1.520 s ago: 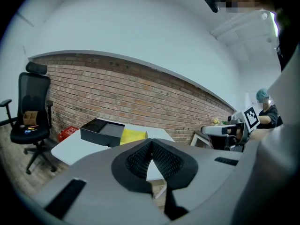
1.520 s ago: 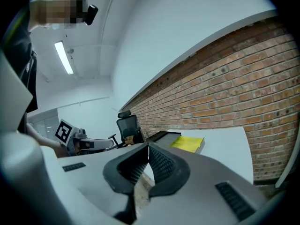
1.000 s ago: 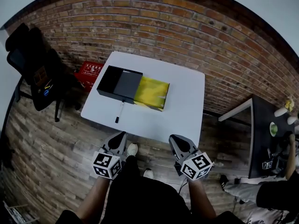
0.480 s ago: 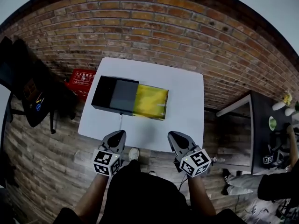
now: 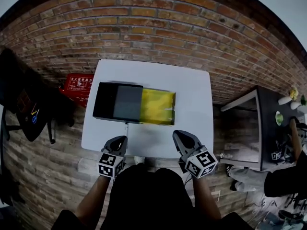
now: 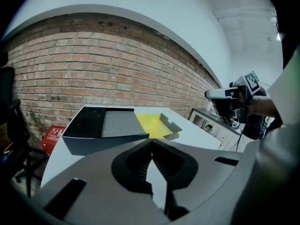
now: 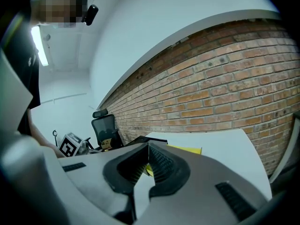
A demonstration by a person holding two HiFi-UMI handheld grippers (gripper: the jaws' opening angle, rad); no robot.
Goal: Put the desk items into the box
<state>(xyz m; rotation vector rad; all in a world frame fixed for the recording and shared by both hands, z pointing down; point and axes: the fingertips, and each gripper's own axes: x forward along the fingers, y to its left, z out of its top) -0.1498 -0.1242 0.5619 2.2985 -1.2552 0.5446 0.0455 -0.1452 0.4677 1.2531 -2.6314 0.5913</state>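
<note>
The pen [image 5: 126, 127] lies on the counter [image 5: 192, 109], just in front of the box [image 5: 117, 102]. It looks thin, light and stiff, so pinch its middle. The left gripper [image 5: 121, 140] and right gripper [image 5: 180, 135] have jaws pressed together, holding nothing.

Black box [image 5: 105, 100], yellow tray [image 5: 157, 107], white table [image 5: 192, 95], red-brick wall [image 5: 144, 23]

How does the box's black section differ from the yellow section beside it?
The black section sits toward the table's left side, the yellow section nearer its middle. The black section has a dark and grey floor with upright walls; the yellow section looks glossy, with a low notched wall at its outer end. Both rest on the white table, edge to edge.
</note>
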